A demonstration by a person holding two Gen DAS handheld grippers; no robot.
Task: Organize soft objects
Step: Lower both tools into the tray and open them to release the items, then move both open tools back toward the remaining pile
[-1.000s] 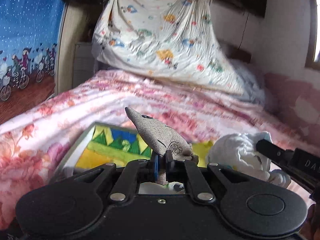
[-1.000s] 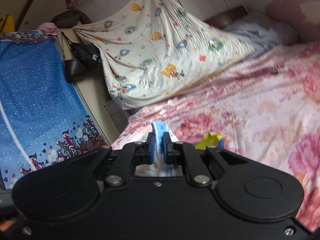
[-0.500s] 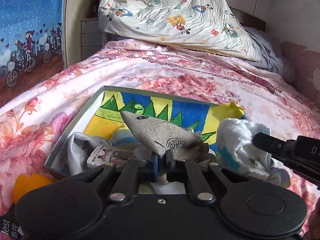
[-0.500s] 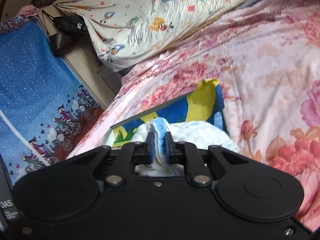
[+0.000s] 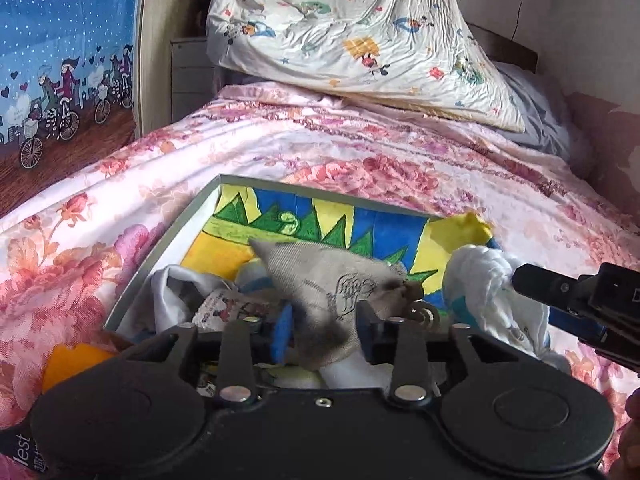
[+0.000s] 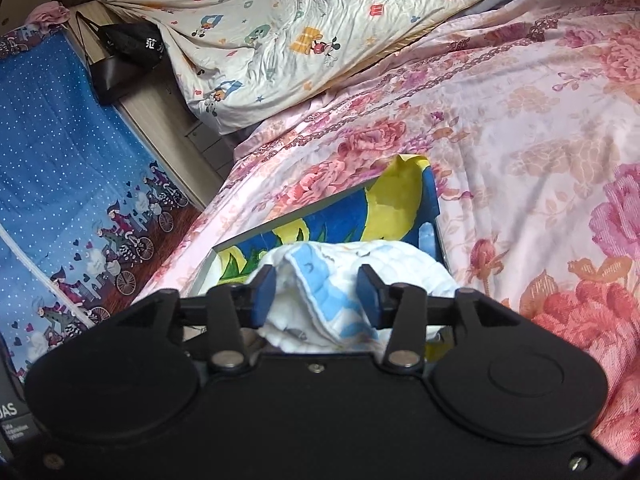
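Note:
A shallow box (image 5: pixel 168 248) with a blue, yellow and green painted lining lies on the flowered bed; it also shows in the right wrist view (image 6: pixel 356 216). My left gripper (image 5: pixel 326 326) is open over the box, and a grey linen pouch (image 5: pixel 320 280) sits loose between its fingers, blurred. My right gripper (image 6: pixel 316 296) is open over the box's right side, with a white and light-blue quilted cloth (image 6: pixel 352 280) between its spread fingers. The same cloth (image 5: pixel 492 292) and the right gripper's finger (image 5: pixel 560 288) show at the right of the left wrist view. Other cloths (image 5: pixel 180 296) lie in the box.
A cartoon-print pillow (image 5: pixel 352 32) leans at the head of the bed. An orange object (image 5: pixel 72 364) lies by the box's near left corner. A blue dotted curtain (image 6: pixel 60 168) hangs left of the bed, with a black bag (image 6: pixel 128 52) on the headboard side.
Both grippers have come down over the box and opened. The grey pouch and the quilted cloth, gripped before, now sit loose between spread fingers.

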